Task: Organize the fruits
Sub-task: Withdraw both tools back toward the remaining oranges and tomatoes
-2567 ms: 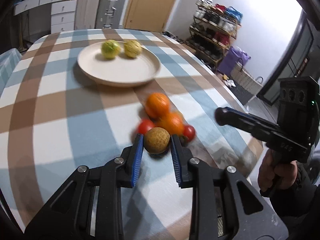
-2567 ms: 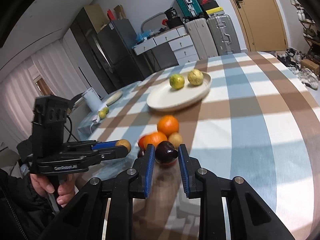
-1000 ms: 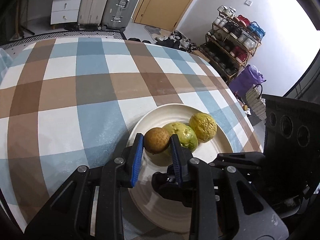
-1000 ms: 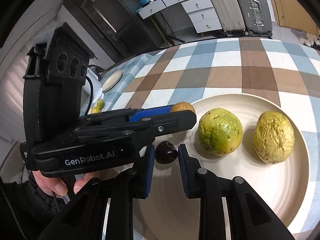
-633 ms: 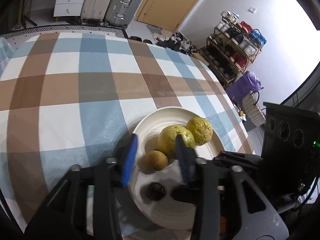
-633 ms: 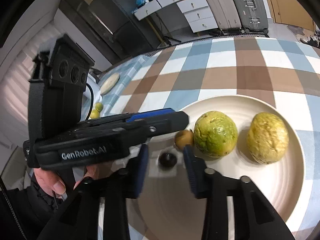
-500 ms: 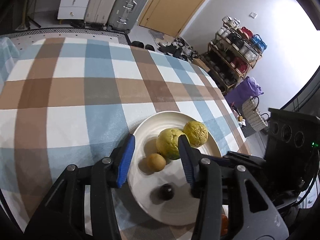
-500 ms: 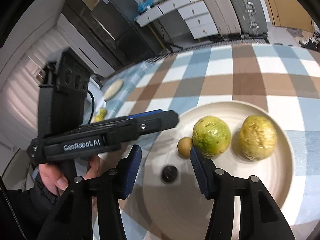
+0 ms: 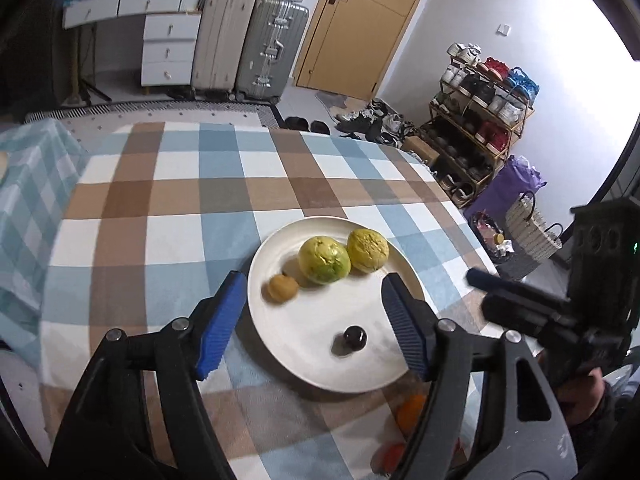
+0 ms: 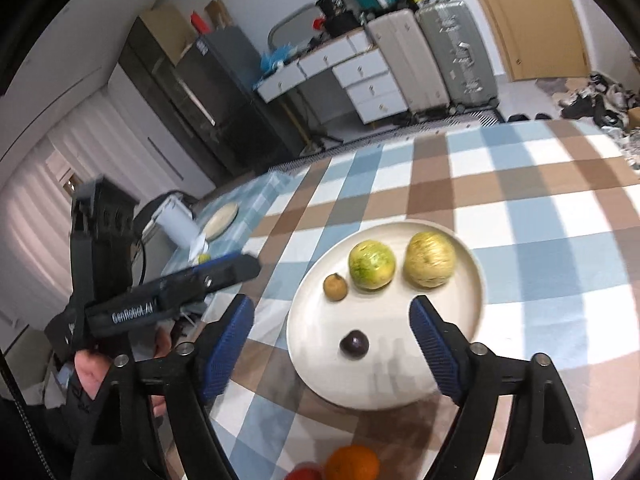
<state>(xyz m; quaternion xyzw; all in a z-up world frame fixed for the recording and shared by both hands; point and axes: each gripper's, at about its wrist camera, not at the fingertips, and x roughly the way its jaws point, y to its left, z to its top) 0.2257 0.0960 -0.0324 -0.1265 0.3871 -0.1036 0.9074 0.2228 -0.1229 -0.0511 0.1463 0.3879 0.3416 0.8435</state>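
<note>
Fingers (image 9: 222,320) on the left gripper (image 9: 312,320) are spreading, nothing between them; the right gripper (image 10: 332,344) opens too, empty. Four fruits sit on the plate (image 9: 320,364): small brown fruit (image 9: 282,288) far left, dark fruit (image 9: 349,339) alone near the front rim. Risk now: that round dark one could roll off. Oranges (image 10: 352,464) wait on the tabletop (image 9: 160,200), close enough for a careless reach to scatter them.

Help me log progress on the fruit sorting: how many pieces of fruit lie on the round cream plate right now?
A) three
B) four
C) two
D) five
B: the round cream plate holds a green-yellow fruit, a wrinkled yellow fruit, a small tan round fruit and a small dark round fruit.
</note>
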